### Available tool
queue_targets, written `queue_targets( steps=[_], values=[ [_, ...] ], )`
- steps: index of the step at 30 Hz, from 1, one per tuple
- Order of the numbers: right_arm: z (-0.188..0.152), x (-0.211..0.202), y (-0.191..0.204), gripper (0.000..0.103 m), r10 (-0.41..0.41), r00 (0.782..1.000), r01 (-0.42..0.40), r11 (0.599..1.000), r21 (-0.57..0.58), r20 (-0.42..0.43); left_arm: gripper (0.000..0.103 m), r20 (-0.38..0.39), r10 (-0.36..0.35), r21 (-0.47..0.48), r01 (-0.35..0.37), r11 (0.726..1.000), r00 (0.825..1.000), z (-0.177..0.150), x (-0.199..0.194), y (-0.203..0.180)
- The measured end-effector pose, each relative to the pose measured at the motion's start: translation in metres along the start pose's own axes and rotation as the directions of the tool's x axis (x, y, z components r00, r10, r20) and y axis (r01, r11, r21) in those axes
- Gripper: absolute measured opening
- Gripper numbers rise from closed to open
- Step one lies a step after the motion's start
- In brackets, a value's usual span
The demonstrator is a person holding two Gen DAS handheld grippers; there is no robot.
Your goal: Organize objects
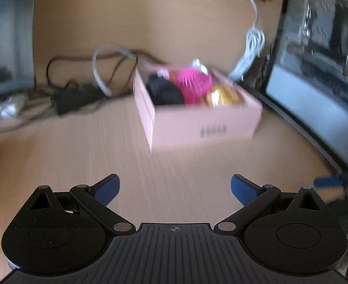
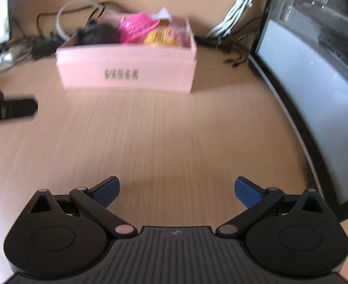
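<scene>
A pink box (image 1: 202, 125) stands on the wooden desk (image 1: 79, 161), also in the right wrist view (image 2: 126, 71). It holds a black bundle (image 1: 165, 92), a bright pink spiky item (image 1: 194, 82) and a gold-wrapped item (image 1: 223, 97); the same things show in the right wrist view: black (image 2: 100, 35), pink (image 2: 136, 27), gold (image 2: 162, 36). My left gripper (image 1: 175, 189) is open and empty, well short of the box. My right gripper (image 2: 176, 190) is open and empty over bare desk in front of the box. Both views are motion-blurred.
A monitor (image 2: 315, 71) stands along the right. Tangled black cables and an adapter (image 1: 74, 97) lie behind the box on the left, a white coiled cable (image 2: 240, 2) at the back right. The other gripper's dark tip (image 2: 13, 111) shows at the left.
</scene>
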State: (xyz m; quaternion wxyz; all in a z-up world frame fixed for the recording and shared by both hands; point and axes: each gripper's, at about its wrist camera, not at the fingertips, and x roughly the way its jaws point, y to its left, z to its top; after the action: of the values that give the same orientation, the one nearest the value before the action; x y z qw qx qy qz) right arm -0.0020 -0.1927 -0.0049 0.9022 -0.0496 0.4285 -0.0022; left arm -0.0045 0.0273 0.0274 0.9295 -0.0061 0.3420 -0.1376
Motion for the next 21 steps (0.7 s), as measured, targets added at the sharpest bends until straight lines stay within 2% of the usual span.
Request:
queue_targets(
  steps=[2, 5, 7, 9, 12, 15, 21],
  values=[
    [-0.003, 0.001, -0.004, 0.103, 0.031, 0.999, -0.031, 0.999, 0.011, 0.017, 0.103, -0.02, 0.024, -0.022, -0.024, 0.999, 1.0, -0.015, -0.001, -0.008],
    [-0.005, 0.008, -0.015, 0.103, 0.1, 0.994, -0.101, 0.995, 0.022, 0.054, 0.103, -0.03, 0.095, -0.067, -0.097, 0.993, 0.995, -0.029, 0.003, -0.012],
    [-0.008, 0.012, -0.019, 0.103, 0.126, 0.985, -0.125, 0.992, -0.013, 0.122, 0.103, -0.013, 0.137, -0.088, -0.138, 0.987, 0.99, -0.032, 0.008, -0.015],
    [-0.006, 0.017, -0.02, 0.103, 0.15, 0.976, -0.145, 0.989, -0.04, 0.156, 0.103, -0.011, 0.183, -0.113, -0.183, 0.977, 0.983, -0.033, 0.013, -0.016],
    [-0.002, 0.021, -0.02, 0.103, 0.151, 0.971, -0.146, 0.988, -0.042, 0.185, 0.103, 0.008, 0.245, -0.137, -0.241, 0.961, 0.97, -0.035, 0.018, -0.022],
    [-0.001, 0.024, -0.021, 0.103, 0.162, 0.967, -0.158, 0.987, -0.038, 0.196, 0.103, -0.001, 0.292, -0.1, -0.29, 0.952, 0.957, -0.034, 0.027, -0.032],
    [0.001, 0.026, -0.023, 0.103, 0.165, 0.967, -0.16, 0.986, -0.038, 0.195, 0.103, -0.007, 0.314, -0.11, -0.313, 0.943, 0.949, -0.03, 0.034, -0.032]
  ],
)
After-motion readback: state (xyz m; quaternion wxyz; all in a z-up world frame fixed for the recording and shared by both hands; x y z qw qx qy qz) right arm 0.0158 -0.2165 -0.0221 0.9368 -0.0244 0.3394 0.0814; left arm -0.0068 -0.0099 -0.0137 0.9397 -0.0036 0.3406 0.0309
